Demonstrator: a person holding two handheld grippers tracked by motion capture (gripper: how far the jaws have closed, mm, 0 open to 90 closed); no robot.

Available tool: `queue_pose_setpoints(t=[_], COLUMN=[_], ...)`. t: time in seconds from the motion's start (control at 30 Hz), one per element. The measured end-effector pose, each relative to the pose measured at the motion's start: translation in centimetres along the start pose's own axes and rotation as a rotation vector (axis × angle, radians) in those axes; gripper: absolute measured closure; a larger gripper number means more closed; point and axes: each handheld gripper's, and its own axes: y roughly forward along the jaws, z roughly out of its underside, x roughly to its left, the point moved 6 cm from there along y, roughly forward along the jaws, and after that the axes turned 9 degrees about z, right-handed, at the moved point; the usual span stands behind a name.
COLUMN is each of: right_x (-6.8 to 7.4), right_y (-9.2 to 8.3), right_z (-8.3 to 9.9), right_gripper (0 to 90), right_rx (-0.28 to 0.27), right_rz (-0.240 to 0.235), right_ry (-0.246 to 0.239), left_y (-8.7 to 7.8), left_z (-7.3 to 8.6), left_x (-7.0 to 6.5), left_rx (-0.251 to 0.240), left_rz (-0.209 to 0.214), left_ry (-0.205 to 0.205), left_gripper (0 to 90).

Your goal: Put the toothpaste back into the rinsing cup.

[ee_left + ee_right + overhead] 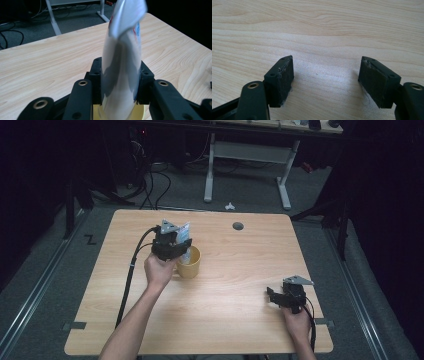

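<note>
Lab or office room, wooden table [225,320], grey carpet [250,195], floor cables [150,180], height-adjustable desk frame [247,155]

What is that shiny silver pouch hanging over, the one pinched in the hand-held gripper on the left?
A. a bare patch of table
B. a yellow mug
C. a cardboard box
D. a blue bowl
B: the left hand-held gripper pinches the crinkled silver foil pouch, whose lower end dips into the round yellow ceramic mug.

Left hand-held gripper [176,241] clamped tight, right hand-held gripper [325,82] jaws apart
</note>
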Motion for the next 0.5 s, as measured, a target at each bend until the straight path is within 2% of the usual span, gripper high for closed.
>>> queue_pose_setpoints(t=[0.5], right_x=[0.0], right_y=[0.0], right_z=[0.0], right_gripper=[28.5], right_rx=[0.0], right_rz=[0.0], right_ry=[0.0], left_y=[1.1], left_z=[0.6], left_x=[0.0], left_rx=[0.029], left_rz=[-0.013], left_ry=[0.008], left_gripper=[66.0])
